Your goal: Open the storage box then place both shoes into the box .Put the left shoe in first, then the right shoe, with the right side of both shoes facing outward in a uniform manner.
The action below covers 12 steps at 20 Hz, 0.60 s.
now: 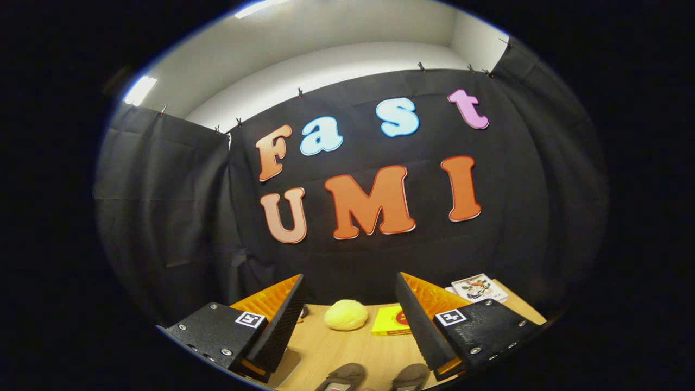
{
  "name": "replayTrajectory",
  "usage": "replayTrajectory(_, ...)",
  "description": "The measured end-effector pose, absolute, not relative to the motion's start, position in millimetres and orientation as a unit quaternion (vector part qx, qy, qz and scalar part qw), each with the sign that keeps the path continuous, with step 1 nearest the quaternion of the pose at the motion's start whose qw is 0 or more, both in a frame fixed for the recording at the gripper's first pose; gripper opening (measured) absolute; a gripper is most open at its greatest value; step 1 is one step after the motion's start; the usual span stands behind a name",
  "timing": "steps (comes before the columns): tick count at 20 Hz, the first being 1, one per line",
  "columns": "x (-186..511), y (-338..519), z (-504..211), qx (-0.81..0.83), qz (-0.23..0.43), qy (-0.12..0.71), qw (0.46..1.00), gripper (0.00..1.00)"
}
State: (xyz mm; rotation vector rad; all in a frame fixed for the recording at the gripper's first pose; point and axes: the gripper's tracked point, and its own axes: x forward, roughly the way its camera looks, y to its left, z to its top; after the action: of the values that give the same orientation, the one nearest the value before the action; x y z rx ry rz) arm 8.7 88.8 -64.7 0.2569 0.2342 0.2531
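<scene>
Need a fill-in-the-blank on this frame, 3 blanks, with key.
1. The hand-held gripper has its fingers ____, with nothing between them.
2. Two shoes lie side by side on the wooden ____.
3. Beyond the fingers, the round yellow plush sits beside a flat ____ box.

Missing words: open; table; yellow

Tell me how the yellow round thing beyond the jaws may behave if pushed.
The yellow lump looks soft and fuzzy, so it is probably light and would dent. Its rounded shape may let it roll on the wooden table. The gripper is open, holding nothing.
</scene>
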Motion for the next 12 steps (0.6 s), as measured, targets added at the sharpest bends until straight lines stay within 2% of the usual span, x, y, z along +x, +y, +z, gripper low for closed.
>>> replayTrajectory(12,-25,200,-187,0.262,0.213,0.323,0.884,0.97)
